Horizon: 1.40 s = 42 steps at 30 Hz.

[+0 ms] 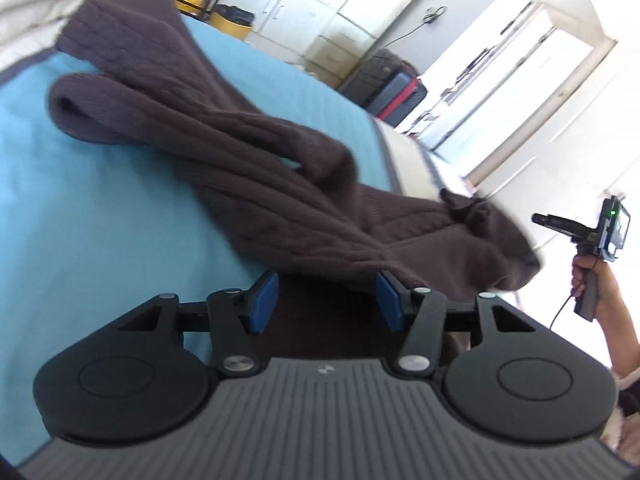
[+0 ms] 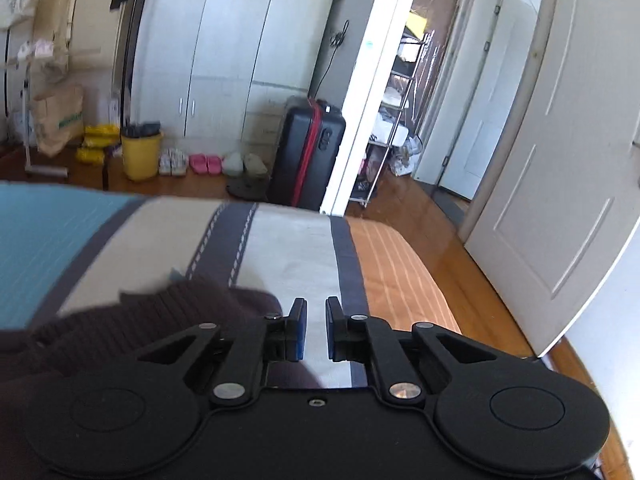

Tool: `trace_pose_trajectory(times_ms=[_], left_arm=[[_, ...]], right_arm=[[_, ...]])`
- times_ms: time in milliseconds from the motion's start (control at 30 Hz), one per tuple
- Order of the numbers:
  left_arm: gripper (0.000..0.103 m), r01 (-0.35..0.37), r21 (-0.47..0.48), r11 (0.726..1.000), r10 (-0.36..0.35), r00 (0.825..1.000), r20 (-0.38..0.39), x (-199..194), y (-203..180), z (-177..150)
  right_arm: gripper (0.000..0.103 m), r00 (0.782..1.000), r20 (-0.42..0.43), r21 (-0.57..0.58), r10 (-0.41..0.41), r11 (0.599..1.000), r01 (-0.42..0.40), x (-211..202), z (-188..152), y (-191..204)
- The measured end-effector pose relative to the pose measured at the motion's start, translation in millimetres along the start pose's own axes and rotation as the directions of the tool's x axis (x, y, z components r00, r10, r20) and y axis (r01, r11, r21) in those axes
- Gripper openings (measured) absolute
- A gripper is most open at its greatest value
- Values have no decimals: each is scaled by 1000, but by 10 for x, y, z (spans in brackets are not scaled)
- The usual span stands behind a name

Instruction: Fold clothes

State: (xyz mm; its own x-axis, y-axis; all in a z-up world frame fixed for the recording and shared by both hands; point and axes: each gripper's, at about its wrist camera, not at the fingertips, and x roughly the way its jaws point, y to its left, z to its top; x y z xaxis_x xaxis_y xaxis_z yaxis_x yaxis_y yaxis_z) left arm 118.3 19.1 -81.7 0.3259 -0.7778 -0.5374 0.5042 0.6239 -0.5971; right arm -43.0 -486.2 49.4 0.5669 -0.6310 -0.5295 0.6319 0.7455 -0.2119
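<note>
Brown sweater (image 1: 224, 148) ribbed knit; floor (image 2: 448, 216) glossy wood.

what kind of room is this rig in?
Most likely a home bedroom: a brown sweater lies on a bed with a blue cover, white wardrobes line the wall, and a suitcase stands by the door.

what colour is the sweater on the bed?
Dark brown, cable-knit sweater; clearest in the left wrist view.

Brown knit sweater (image 1: 248, 168) bunched, lying on bed.
</note>
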Motion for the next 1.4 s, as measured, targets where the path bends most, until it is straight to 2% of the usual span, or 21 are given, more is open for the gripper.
trace_pose_trajectory(times_ms=[67, 100, 167, 300, 400, 500, 600, 733, 833, 900, 967, 1033, 1067, 1100, 1133, 1167, 1233, 1267, 1300, 1367, 1400], left_arm=[[56, 29, -6, 1000, -29, 1000, -5, 57, -13, -30], [56, 41, -10, 999, -41, 999, -9, 78, -13, -47], [56, 62, -19, 998, -62, 998, -11, 101, -36, -47], [61, 125, -34, 992, -126, 992, -5, 118, -99, -59], [61, 192, -30, 981, -192, 981, 2, 89, -143, -62], [66, 227, 4, 974, -227, 974, 5, 46, -217, -81], [70, 260, 18, 965, -260, 965, -17, 65, -271, -109], [70, 250, 21, 968, -248, 966, -70, 182, -313, -168], [71, 232, 20, 973, -228, 967, -116, 291, -342, -209], [78, 198, 32, 980, -193, 974, -115, 384, -365, -230], [80, 121, 25, 992, -119, 990, -77, 493, -395, -230], [75, 96, 26, 995, -93, 992, -82, 599, -455, -210], [48, 84, 26, 996, -82, 993, -85, 653, -485, -199], [10, 51, 66, 997, -43, 994, -105, 703, -551, -203], [9, 6, 122, 992, 8, 994, -113, 730, -625, -221], [8, -29, 170, 985, 45, 994, -95, 707, -690, -252], [8, -6, 178, 984, 16, 998, -53, 553, -775, -285], [8, 22, 164, 986, -16, 999, -34, 454, -804, -288], [8, 54, 146, 988, -51, 998, -21, 357, -839, -280], [8, 126, 115, 985, -127, 992, 1, 196, -907, -291], [8, 166, 102, 981, -168, 986, 10, 134, -940, -313]], right_arm=[[18, 999, 6, 64, 39, 997, -39, -49, 99, 15], [27, 998, 10, 96, 59, 994, -59, -73, 147, 23], [36, 991, -38, 169, 128, 978, -120, -120, 10, 2], [55, 937, -124, 297, 327, 913, -280, 120, -239, 118], [61, 904, -134, 348, 406, 874, -340, 173, -283, 177], [72, 916, -127, 304, 380, 894, -328, 145, -273, 276], [94, 918, -151, 155, 366, 926, -344, 153, -253, 435], [99, 939, -126, -19, 320, 946, -325, 53, -261, 398], [99, 925, -204, -19, 322, 943, -332, 209, -333, 346], [99, 919, -262, -42, 296, 947, -317, 376, -421, 383], [99, 920, -312, -103, 237, 954, -281, 566, -512, 467], [97, 924, -335, -164, 186, 954, -252, 748, -586, 562], [90, 926, -322, -181, 196, 948, -264, 788, -583, 582], [64, 925, -300, -180, 231, 939, -293, 805, -569, 585], [39, 941, -249, -162, 231, 947, -276, 771, -518, 566], [28, 955, -195, -142, 224, 957, -253, 731, -463, 544], [14, 985, -39, -121, 168, 978, -172, 537, -338, 481], [12, 991, 68, -118, 115, 987, -107, 368, -267, 438], [12, 990, 113, -71, 88, 994, -80, 244, -204, 326], [11, 982, 184, 35, 33, 999, -40, 6, -79, 86], [11, 985, 170, 107, 31, 993, -50, -28, -72, -80]])
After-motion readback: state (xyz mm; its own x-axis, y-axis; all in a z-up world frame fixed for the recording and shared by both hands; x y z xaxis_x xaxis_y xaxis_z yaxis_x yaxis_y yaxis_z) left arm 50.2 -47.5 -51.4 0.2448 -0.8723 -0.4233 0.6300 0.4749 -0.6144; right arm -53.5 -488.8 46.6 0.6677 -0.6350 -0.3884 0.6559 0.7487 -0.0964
